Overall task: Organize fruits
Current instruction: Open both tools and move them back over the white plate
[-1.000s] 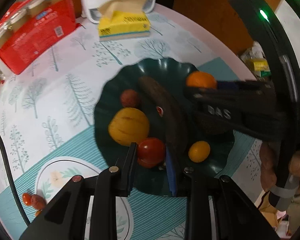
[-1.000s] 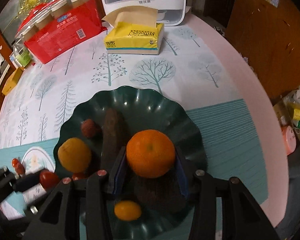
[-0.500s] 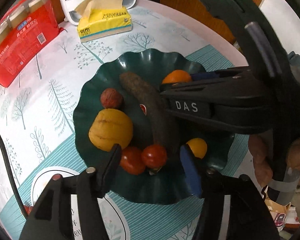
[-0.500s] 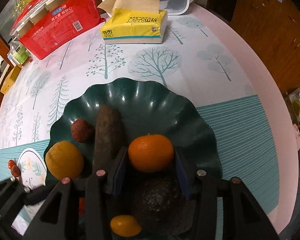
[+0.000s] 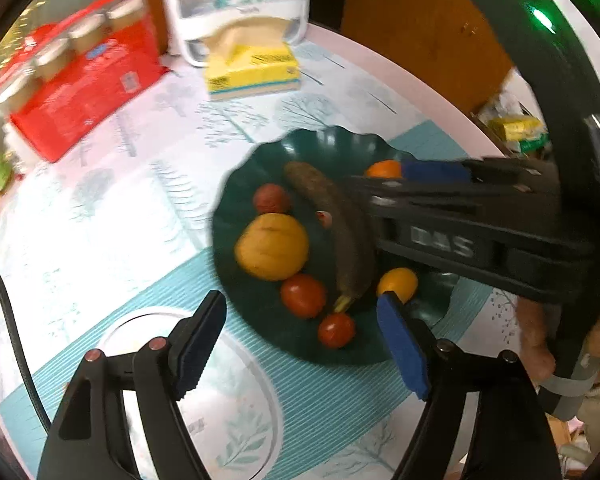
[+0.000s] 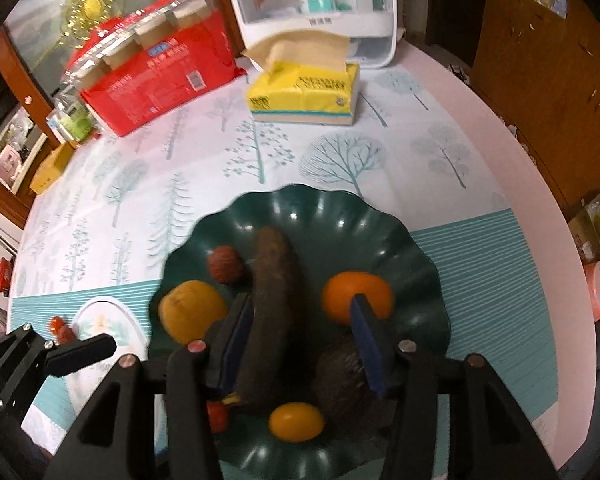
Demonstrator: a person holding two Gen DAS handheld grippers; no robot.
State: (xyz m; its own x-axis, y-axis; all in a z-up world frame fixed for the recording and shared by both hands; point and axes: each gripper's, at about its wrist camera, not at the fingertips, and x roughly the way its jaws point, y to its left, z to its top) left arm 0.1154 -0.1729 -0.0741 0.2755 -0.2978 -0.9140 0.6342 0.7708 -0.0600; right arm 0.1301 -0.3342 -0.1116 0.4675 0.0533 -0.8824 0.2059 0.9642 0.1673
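Tomatoes [image 5: 303, 295] lie on the green plate [image 5: 236, 204]; soft and slippery, so I'd pinch their middles lightly. My left gripper [image 5: 300, 334] and right gripper [image 6: 300, 318] both gape, empty.

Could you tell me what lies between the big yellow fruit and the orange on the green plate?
The dark overripe banana, lengthwise between them, clearest in the right wrist view.

We are finding the plate [image 6: 380, 216] sitting on the worktop [image 6: 204, 152], the tissue box [image 6: 304, 94] lying behind it. In the plate, the banana [image 6: 270, 300] is lying centrally; the lychee [image 6: 225, 264] and lemon [image 6: 190, 312] are lying left of it, the orange [image 6: 352, 294] right, the kumquat [image 6: 296, 422] nearest us.
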